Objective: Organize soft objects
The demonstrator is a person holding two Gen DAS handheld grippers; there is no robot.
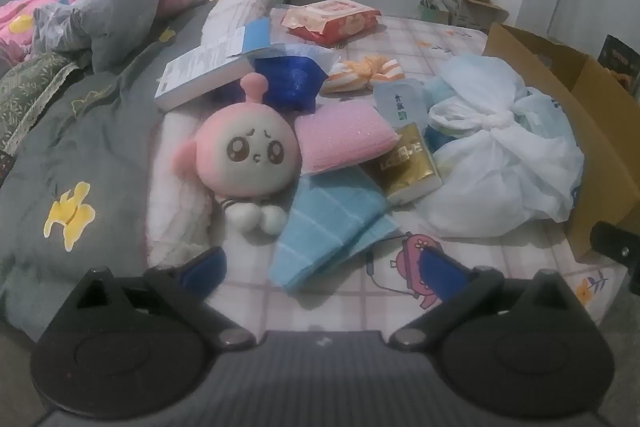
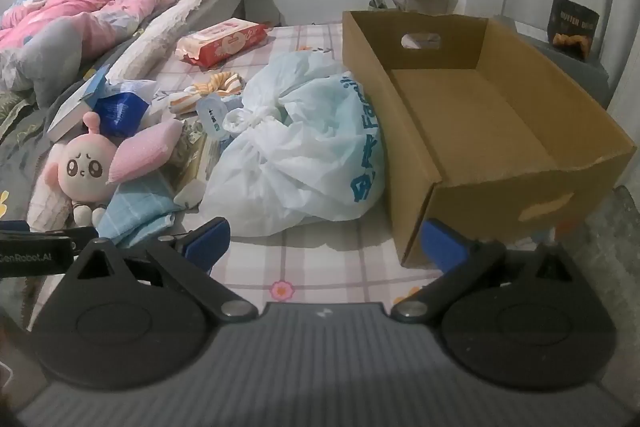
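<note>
Both claws, left (image 1: 322,269) and right (image 2: 326,241), are hovering spread over a checked sheet (image 2: 328,275), plush (image 1: 246,151) ahead of the left, box (image 2: 480,115) ahead-right of the right.

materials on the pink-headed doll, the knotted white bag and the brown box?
Plush doll: fuzzy fabric, matte, stitched-looking face; likely stuffed.
White bag: thin plastic film, translucent, crinkled, slight sheen.
Box: brown cardboard, matte, with a ragged torn edge at its near rim.

plush (image 1: 248,151) lies left of sponge (image 1: 344,135) | cloth (image 1: 332,227) before both | bag (image 1: 500,163) right of them, just beside box (image 2: 480,115) | wipes (image 1: 332,19) behind | book (image 1: 208,71) behind plush
</note>
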